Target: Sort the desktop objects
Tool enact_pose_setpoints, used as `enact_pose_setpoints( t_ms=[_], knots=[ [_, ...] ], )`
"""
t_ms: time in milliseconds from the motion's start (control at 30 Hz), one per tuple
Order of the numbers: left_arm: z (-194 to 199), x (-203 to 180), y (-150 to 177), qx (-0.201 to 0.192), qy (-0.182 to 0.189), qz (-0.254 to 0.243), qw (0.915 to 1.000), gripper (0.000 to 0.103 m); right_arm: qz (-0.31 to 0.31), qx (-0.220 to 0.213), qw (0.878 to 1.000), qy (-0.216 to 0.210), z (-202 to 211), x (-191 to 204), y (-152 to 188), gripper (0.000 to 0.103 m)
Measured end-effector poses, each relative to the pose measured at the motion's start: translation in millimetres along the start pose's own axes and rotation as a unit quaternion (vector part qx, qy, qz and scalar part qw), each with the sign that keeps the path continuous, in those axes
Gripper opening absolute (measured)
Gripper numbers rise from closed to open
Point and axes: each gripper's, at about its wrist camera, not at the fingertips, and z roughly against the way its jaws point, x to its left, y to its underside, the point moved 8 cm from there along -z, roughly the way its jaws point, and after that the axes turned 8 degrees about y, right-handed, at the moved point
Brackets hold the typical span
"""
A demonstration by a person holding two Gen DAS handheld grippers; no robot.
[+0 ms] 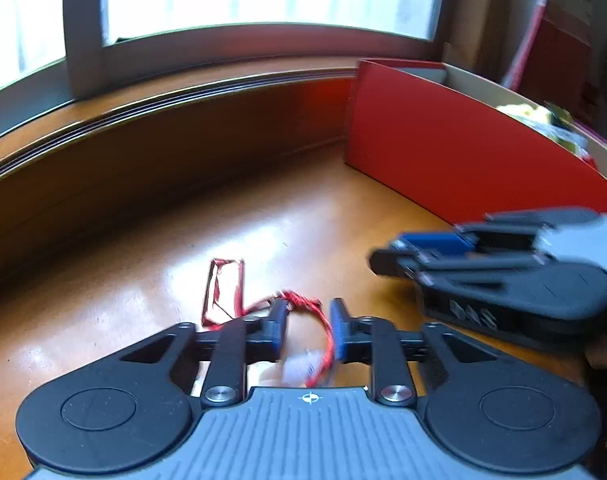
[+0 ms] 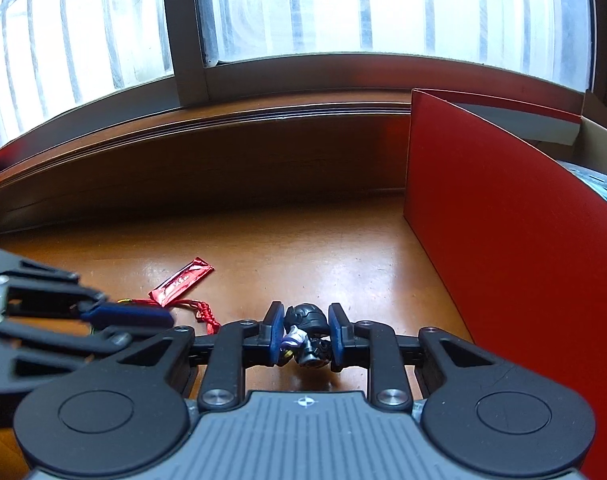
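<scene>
A red cord charm with a pale piece on it lies on the wooden desk, between the jaws of my left gripper. The gripper is open and its pads stand clear of the cord. Just beyond its left finger lies a red foil sachet, also seen as the sachet in the right wrist view. My right gripper is shut on a small dark helmeted figurine, low over the desk. Each gripper shows in the other's view: the right gripper at the right, the left one's fingers at the left.
A tall red cardboard box stands to the right, open at the top with several items inside. Behind the desk a dark wooden ledge rises to the window sill and window frame.
</scene>
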Motion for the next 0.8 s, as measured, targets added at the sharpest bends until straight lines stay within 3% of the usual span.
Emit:
enact_pose_setpoints(
  t_ms=[100,200,267,333,800],
  knots=[
    [-11.1,3.8,-2.7,0.010,0.008,0.007,0.9999,0.038,-0.004,0.001,1.000,0.002,0.4,-2.0,1.2,0.026],
    [-17.2,3.0,-3.7,0.007,-0.002,0.000,1.0000,0.033,-0.008,0.002,1.000,0.004,0.3,-4.2,2.5,0.026],
    [-18.6,2.0,-3.6,0.008,-0.004,-0.004,1.0000,0.012,-0.010,0.003,1.000,0.004,0.1,-5.0,3.3,0.026],
    [-18.4,2.7,-2.5,0.008,0.001,0.002,1.0000,0.004,-0.010,0.003,1.000,0.003,0.3,-4.9,3.5,0.025],
    [24.3,4.5,-12.8,-0.045,-0.011,0.017,0.9988,0.003,-0.006,-0.018,1.000,-0.007,10.4,-2.2,-4.9,0.026]
  ],
)
